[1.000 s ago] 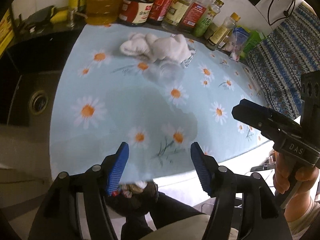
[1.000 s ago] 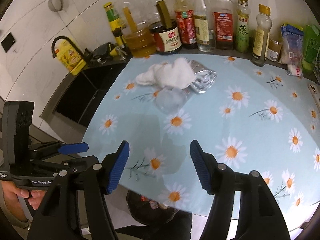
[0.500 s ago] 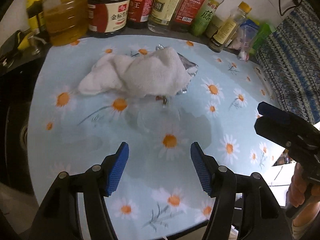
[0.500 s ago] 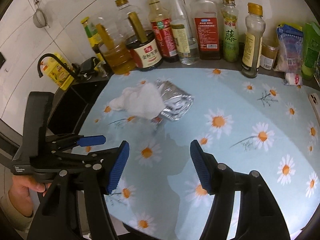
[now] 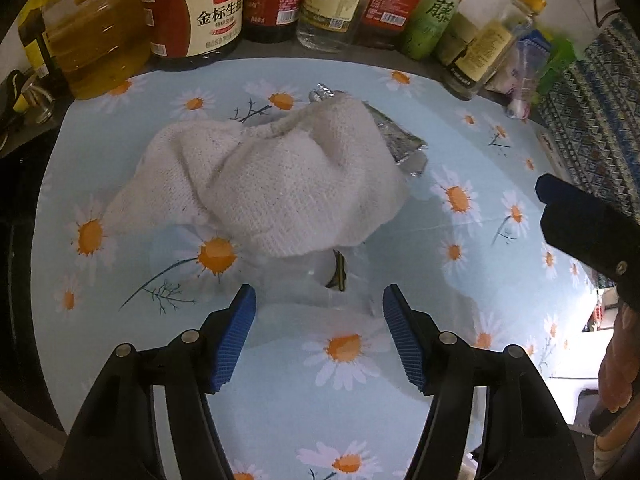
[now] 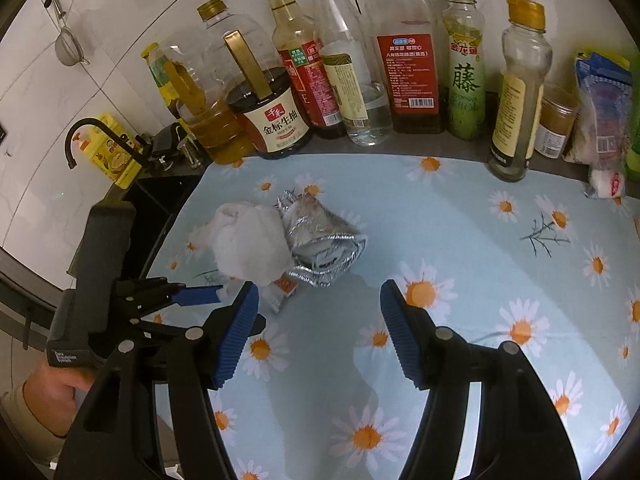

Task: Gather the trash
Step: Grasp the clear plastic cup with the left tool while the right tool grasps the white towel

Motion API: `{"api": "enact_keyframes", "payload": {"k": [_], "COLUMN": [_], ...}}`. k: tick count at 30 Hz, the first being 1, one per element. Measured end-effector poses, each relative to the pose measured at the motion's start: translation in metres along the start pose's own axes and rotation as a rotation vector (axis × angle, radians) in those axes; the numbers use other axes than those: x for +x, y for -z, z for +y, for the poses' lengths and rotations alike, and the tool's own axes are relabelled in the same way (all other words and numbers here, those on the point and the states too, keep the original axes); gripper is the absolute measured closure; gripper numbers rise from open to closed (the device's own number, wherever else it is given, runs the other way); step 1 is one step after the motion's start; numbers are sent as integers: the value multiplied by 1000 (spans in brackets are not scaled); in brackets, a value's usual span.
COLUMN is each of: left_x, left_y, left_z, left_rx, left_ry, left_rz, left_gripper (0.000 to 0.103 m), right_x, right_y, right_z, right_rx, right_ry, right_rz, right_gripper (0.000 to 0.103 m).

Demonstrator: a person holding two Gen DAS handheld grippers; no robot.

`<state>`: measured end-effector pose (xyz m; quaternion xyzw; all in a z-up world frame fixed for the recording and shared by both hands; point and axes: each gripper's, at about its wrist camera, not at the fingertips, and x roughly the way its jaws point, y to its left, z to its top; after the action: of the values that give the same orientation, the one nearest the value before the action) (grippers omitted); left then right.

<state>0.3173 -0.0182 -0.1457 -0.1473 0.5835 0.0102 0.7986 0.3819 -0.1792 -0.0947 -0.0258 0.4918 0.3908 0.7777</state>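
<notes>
A crumpled white cloth (image 5: 280, 184) lies on the daisy-print tablecloth (image 5: 460, 264), draped partly over a silver foil bag (image 5: 402, 146). A clear plastic wrapper (image 5: 316, 284) sticks out from under the cloth's near edge. My left gripper (image 5: 320, 336) hovers just short of that wrapper, open, with nothing between its blue pads. In the right wrist view the cloth (image 6: 248, 240) and the foil bag (image 6: 324, 240) lie side by side, with a small torn packet (image 6: 284, 292) in front. My right gripper (image 6: 320, 328) stands open just short of them, holding nothing.
A row of oil and sauce bottles (image 6: 408, 64) lines the back edge by the wall. A dark sink with a black tap (image 6: 86, 136) lies to the left. Snack bags (image 6: 604, 120) sit at the back right. A patterned fabric (image 5: 600, 120) borders the table's right side.
Both grippers have moved forward from the table's near edge over the tablecloth and now sit close to the cloth and foil bag. Nothing on the table has shifted.
</notes>
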Motion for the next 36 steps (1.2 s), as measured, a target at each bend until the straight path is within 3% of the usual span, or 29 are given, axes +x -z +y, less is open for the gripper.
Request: {"api": "enact_keyframes", "payload": {"k": [4,8,18,36], "left_x": [5,8,-5,-59], "left_y": [-3,-4,5,64], "left_z": [-1,0,1,40], "left_rx": [-1,-5,-11,-189], "left_ry": [-12,-19,-43,-82], "left_rz": [-5,-10,-33,-77], "left_gripper": [39,47,47,47], "right_x": [8,13,20,54], "right_y": [-7,-11,-15,-18], "right_z": [-1,0,9,52], "right_rx": [-13,-22,-50,-161], "right_ry": [-23,-43,-85,-168], "right_rz": [8,14,27,91], "right_gripper": [40,40,40,39]}}
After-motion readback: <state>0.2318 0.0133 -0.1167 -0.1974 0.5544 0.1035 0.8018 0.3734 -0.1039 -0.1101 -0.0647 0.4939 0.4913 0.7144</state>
